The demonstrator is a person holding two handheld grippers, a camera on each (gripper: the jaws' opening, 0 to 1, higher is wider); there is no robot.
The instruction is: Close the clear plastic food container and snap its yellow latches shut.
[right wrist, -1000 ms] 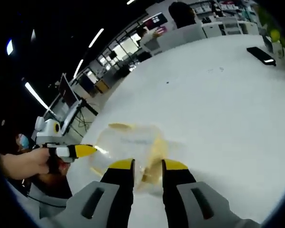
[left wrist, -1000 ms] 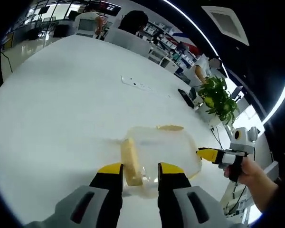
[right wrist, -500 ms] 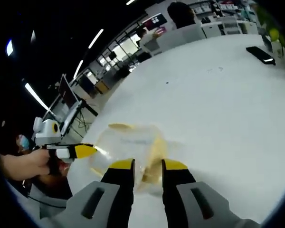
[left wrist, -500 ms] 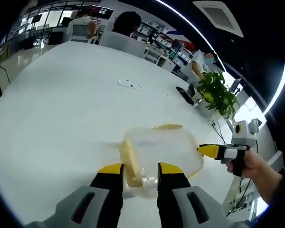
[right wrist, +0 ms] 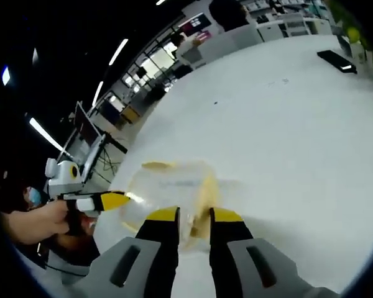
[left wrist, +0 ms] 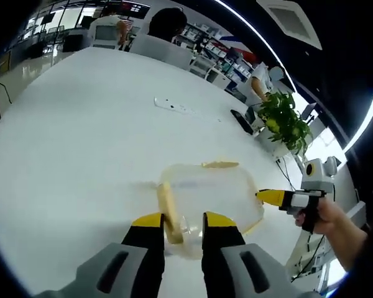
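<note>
Nearest the camera in the left gripper view, the left gripper [left wrist: 183,220] has its jaws narrowly parted at the near rim of the clear container [left wrist: 208,198], which sits lidded on the white table [left wrist: 68,143]; whether they pinch it cannot be told. On the container's right, the right gripper [left wrist: 264,196] touches the opposite edge, its jaws [right wrist: 193,215] likewise narrowly parted. One yellow latch [left wrist: 168,208] lies at the left side, another [left wrist: 221,165] at the far side. Judged light, thin-walled and slippery, the container is best steadied at its rim, pressing latches individually. Farther off stands a potted plant [left wrist: 285,127].
</note>
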